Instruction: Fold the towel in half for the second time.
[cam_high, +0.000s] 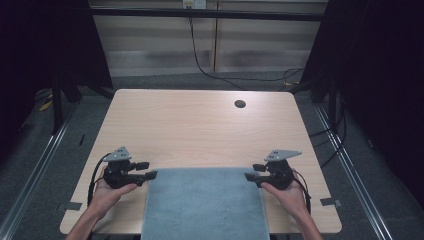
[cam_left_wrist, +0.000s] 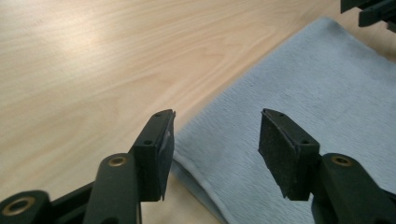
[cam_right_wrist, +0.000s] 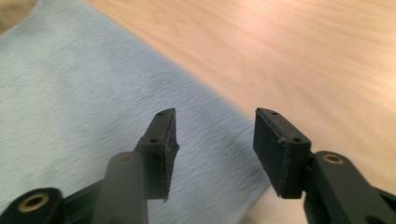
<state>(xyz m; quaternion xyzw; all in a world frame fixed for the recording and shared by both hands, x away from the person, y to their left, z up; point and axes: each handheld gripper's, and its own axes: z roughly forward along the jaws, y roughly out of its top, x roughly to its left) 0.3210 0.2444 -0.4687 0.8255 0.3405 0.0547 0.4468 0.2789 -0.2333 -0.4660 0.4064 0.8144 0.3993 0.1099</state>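
A grey-blue towel (cam_high: 204, 202) is laid flat on the near part of the wooden table (cam_high: 200, 125), its near end hanging over the table's near edge. The left gripper (cam_high: 151, 174) is held at the towel's far left corner and the right gripper (cam_high: 249, 176) at its far right corner. In the left gripper view the jaws are seen apart above the towel's (cam_left_wrist: 299, 93) corner, with no cloth between the pads; the right gripper view shows the same over the towel (cam_right_wrist: 84, 93). Nothing is clamped.

The step in hand is judged to be the approach to the two far corners, probably for a fold. The next move calls for both grippers to be lowered until a pad slides under each corner, then closed on the cloth.

Beyond the towel, a round cable hole (cam_high: 240, 104) is set in the table. A black cable (cam_high: 200, 60) hangs beyond the table's far edge. No obstruction is noted near the towel; whether the corners lie flush with the table cannot be told.
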